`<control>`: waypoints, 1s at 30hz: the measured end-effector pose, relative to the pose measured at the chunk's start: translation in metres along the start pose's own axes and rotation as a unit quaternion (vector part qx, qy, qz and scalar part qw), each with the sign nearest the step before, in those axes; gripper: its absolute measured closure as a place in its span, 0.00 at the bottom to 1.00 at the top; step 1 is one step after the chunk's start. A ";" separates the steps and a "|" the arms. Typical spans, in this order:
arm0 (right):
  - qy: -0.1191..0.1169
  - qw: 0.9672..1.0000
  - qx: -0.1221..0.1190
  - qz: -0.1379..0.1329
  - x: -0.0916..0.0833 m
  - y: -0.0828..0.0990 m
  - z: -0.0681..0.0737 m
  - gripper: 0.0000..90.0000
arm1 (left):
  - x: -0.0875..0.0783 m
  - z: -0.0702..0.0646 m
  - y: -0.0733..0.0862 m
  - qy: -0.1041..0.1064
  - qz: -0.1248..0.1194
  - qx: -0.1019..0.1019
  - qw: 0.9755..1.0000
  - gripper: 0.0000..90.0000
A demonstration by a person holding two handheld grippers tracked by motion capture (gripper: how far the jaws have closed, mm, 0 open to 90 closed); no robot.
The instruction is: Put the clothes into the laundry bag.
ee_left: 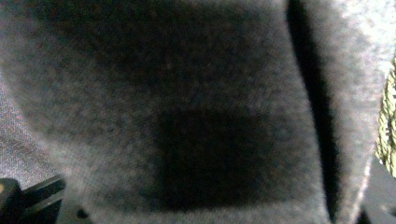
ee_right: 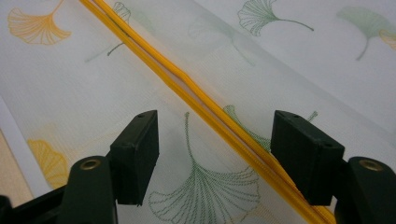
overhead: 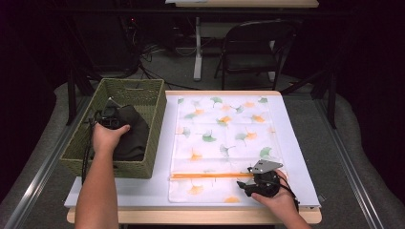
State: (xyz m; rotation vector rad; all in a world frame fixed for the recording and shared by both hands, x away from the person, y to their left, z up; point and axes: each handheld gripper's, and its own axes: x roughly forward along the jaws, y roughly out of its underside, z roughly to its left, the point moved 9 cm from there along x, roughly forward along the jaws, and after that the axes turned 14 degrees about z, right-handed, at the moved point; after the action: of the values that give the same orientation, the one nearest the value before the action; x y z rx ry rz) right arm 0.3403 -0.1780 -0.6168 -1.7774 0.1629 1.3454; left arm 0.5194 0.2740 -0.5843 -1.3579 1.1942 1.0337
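A dark grey garment lies in a woven green basket at the table's left. My left gripper is pushed down into it. In the left gripper view the garment's fuzzy cloth bulges between the jaws and hides the pads, so their grip is unclear. A white mesh bag printed with green and orange leaves lies flat in the middle. Its orange zipper runs across near the front. My right gripper hovers open at the zipper's right end. The zipper passes between its open jaws, and nothing is held.
A white mat covers the wooden table beneath the bag. The basket's weave shows at the right edge of the left gripper view. A folding chair and desk legs stand beyond the table's far edge.
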 end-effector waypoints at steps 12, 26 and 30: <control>0.000 1.000 0.003 0.000 -0.001 0.001 -0.002 0.36 | -0.011 -0.003 0.004 -0.010 -0.002 0.016 1.000 0.48; 0.002 1.000 0.006 -0.002 -0.002 0.002 -0.004 0.36 | -0.041 -0.007 -0.002 -0.017 -0.020 0.033 0.999 0.49; 0.002 1.000 0.007 -0.002 -0.002 0.002 -0.004 0.36 | -0.050 -0.009 -0.003 -0.020 -0.023 0.034 0.999 0.49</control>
State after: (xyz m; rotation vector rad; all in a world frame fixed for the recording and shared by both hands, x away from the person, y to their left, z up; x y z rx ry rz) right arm 0.3412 -0.1822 -0.6160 -1.7680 0.1712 1.3343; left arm 0.5152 0.2716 -0.5333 -1.2998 1.1529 0.9738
